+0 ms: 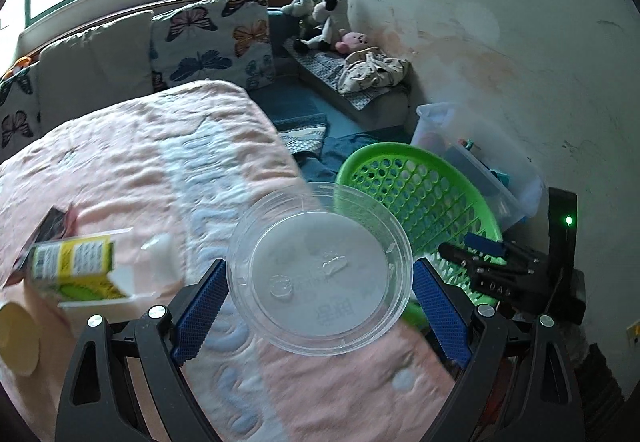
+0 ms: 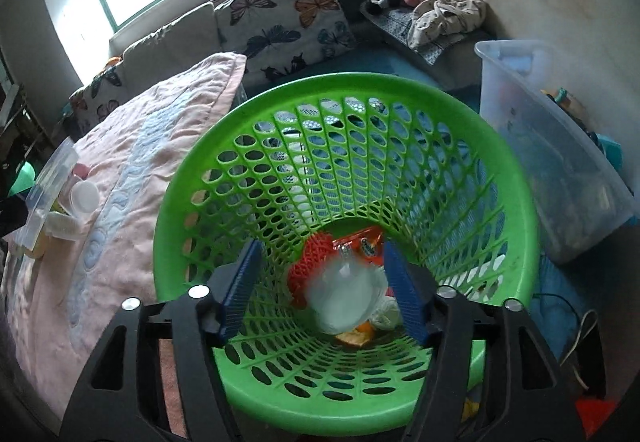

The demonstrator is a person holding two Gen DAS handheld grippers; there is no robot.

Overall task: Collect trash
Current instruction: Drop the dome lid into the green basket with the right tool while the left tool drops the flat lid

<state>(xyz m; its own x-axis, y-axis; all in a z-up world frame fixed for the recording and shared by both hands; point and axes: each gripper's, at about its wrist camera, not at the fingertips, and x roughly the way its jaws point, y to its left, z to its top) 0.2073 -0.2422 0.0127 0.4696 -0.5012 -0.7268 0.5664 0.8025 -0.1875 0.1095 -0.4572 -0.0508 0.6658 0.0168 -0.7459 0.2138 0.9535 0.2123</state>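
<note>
Clear round plastic lid (image 1: 320,270) held flat between blue pads above the pink bed, green perforated basket (image 2: 516,202) beside the bed, blurred clear cup (image 2: 346,292) seen over orange wrappers (image 2: 360,238) inside it, yellow-green carton (image 1: 76,266) lying on the bed.

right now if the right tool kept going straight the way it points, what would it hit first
Probably the blurred clear cup between its pads, which looks loose inside the green basket; beyond it lies trash on the basket floor. Depth is unclear.

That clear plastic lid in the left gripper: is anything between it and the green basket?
Nothing visible. The clear plastic lid is held above the bed, and the green basket stands open just beyond it.
</note>
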